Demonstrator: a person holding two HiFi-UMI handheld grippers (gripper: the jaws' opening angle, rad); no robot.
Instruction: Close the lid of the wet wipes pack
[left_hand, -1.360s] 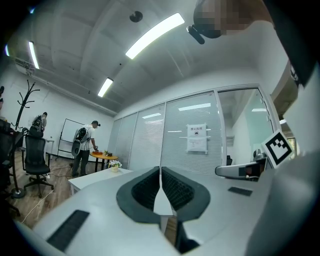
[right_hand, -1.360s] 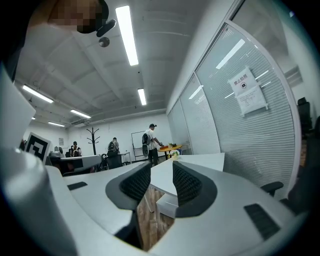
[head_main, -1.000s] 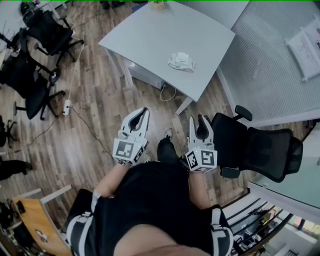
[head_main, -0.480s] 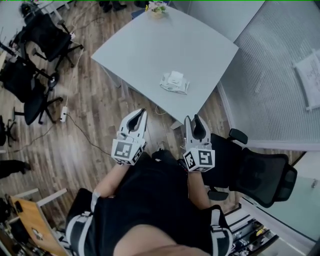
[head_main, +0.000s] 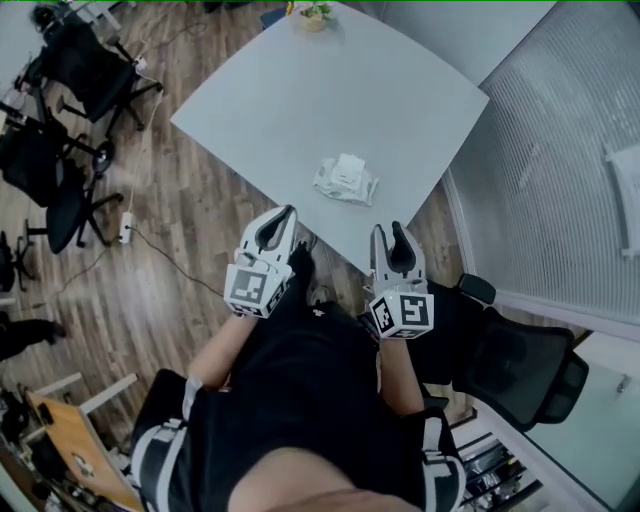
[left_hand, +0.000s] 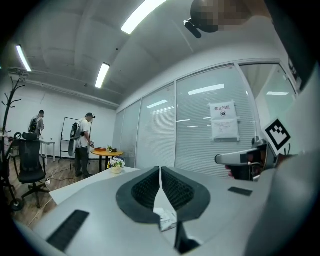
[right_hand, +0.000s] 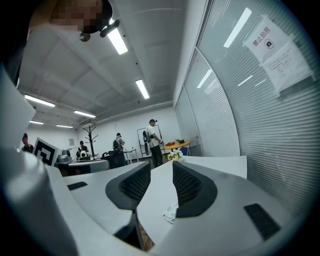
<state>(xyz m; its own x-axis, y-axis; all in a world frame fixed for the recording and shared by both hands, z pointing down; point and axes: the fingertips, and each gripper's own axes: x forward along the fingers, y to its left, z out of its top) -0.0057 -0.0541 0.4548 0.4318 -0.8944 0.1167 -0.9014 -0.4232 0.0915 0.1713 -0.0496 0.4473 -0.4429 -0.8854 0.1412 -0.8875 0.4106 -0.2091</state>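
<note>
The wet wipes pack (head_main: 346, 182) lies near the front edge of a grey table (head_main: 330, 90), with a white flap on its top. Both grippers hang over the floor just short of that edge, apart from the pack. My left gripper (head_main: 286, 214) is shut with nothing between its jaws, and it points at the pack from the left. The right gripper (head_main: 390, 232) stands open and empty to the pack's right. The left gripper view shows the pack (left_hand: 166, 218) low beyond the closed left gripper (left_hand: 160, 170). In the right gripper view the pack (right_hand: 171, 212) lies beyond the parted right gripper (right_hand: 161, 167).
A flower pot (head_main: 313, 12) stands at the table's far corner. Black office chairs (head_main: 80, 70) stand at the left, and another chair (head_main: 510, 360) is close on my right. A blinded glass wall (head_main: 560, 150) runs along the right. A power strip and cable (head_main: 127, 225) lie on the wooden floor.
Both grippers have moved forward to the table's front edge, so the table and the pack now sit nearer in the head view. Neither gripper's jaws have changed.
</note>
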